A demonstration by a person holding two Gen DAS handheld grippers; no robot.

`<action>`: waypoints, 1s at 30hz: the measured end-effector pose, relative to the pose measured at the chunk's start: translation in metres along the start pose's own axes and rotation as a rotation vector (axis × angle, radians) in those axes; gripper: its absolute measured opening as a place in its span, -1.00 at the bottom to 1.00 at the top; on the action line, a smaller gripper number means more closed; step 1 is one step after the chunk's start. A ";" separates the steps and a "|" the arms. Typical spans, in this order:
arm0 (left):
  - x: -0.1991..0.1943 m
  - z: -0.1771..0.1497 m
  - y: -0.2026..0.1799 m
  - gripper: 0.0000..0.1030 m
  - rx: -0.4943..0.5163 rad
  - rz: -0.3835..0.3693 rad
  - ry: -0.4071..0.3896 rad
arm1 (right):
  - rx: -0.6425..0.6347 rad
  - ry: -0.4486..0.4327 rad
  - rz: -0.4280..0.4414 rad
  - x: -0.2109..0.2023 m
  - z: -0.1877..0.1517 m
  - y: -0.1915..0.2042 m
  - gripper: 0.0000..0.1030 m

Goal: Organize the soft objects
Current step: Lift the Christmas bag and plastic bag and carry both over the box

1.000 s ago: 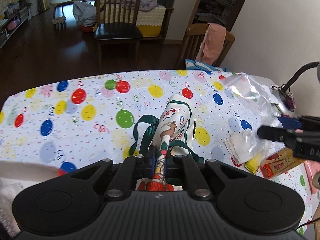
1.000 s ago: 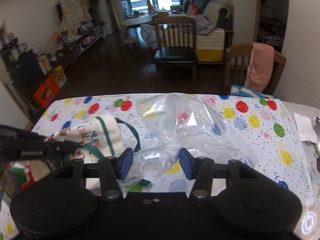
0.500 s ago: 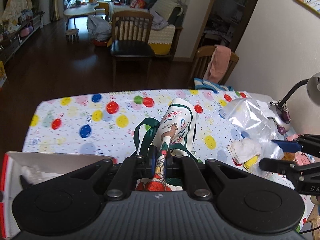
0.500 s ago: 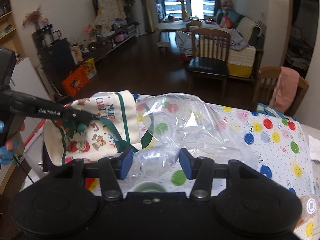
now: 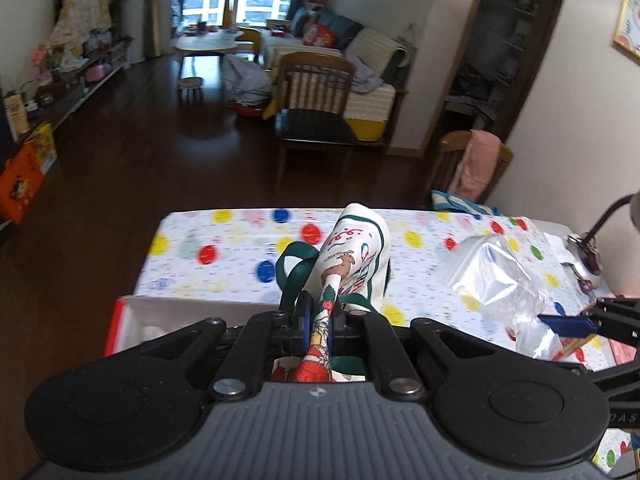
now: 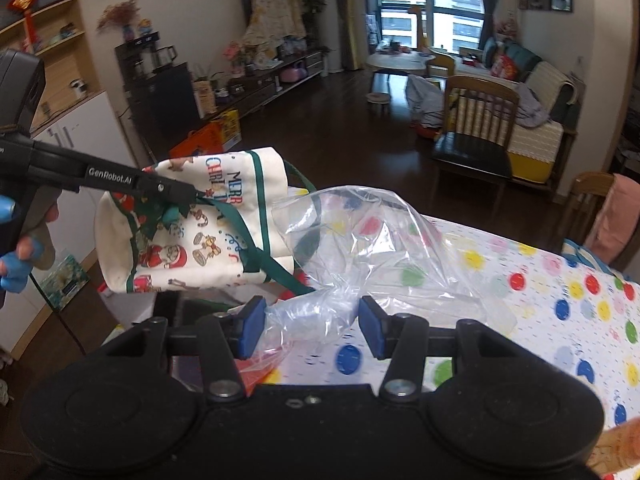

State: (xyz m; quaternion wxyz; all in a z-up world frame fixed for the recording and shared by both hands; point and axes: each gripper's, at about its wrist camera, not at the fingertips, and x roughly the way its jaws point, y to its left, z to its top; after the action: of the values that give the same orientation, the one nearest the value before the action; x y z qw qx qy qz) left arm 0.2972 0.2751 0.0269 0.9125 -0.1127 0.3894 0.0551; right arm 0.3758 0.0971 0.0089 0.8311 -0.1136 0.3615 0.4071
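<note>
The left tool point(image 5: 320, 316) pinched 1 Christmas cloth bag point(image 5: 352, 256) by its rim, lifted off the bench point(image 5: 224, 256); its long axis ran away from the camera, base farthest. The right tool point(image 6: 310, 328), half-spread, held 1 clear plastic bag point(image 6: 360, 240) bunched between its pads. 1 white box point(image 5: 132, 316) sat below.
</note>
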 end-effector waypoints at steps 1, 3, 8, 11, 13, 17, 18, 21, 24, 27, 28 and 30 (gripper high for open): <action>-0.004 -0.002 0.007 -0.86 -0.007 0.009 -0.003 | -0.005 0.003 0.010 0.002 0.000 0.006 -0.02; -0.010 -0.005 0.024 -0.86 -0.025 0.030 -0.008 | -0.023 0.012 0.034 0.010 0.002 0.019 -0.02; -0.026 -0.017 0.062 -0.86 -0.060 0.084 -0.017 | -0.075 0.049 0.097 0.034 0.009 0.052 -0.02; -0.033 -0.025 0.083 -0.86 -0.082 0.113 -0.024 | -0.101 0.076 0.133 0.049 0.012 0.068 -0.02; -0.037 -0.031 0.095 -0.86 -0.096 0.137 -0.031 | -0.115 0.091 0.148 0.059 0.014 0.076 -0.02; -0.038 -0.043 0.116 -0.86 -0.123 0.176 -0.036 | -0.159 0.107 0.165 0.077 0.016 0.097 -0.02; -0.037 -0.046 0.120 -0.86 -0.131 0.186 -0.038 | -0.179 0.113 0.165 0.082 0.016 0.102 -0.02; -0.033 -0.057 0.132 -0.86 -0.143 0.224 -0.043 | -0.205 0.135 0.161 0.099 0.018 0.109 -0.02; -0.024 -0.067 0.140 -0.86 -0.153 0.249 -0.044 | -0.232 0.156 0.154 0.114 0.019 0.119 -0.02; -0.013 -0.074 0.141 -0.86 -0.149 0.270 -0.053 | -0.270 0.177 0.135 0.130 0.020 0.125 -0.02; -0.009 -0.075 0.141 -0.86 -0.151 0.268 -0.054 | -0.280 0.185 0.126 0.136 0.022 0.127 -0.02; -0.001 -0.079 0.142 -0.86 -0.164 0.259 -0.051 | -0.290 0.200 0.115 0.145 0.021 0.129 -0.02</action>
State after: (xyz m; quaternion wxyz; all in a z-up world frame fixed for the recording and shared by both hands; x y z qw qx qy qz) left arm 0.2145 0.3933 -0.0483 0.8952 -0.1342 0.3713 0.2069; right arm 0.3478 0.2762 -0.0636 0.7415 -0.2511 0.3856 0.4883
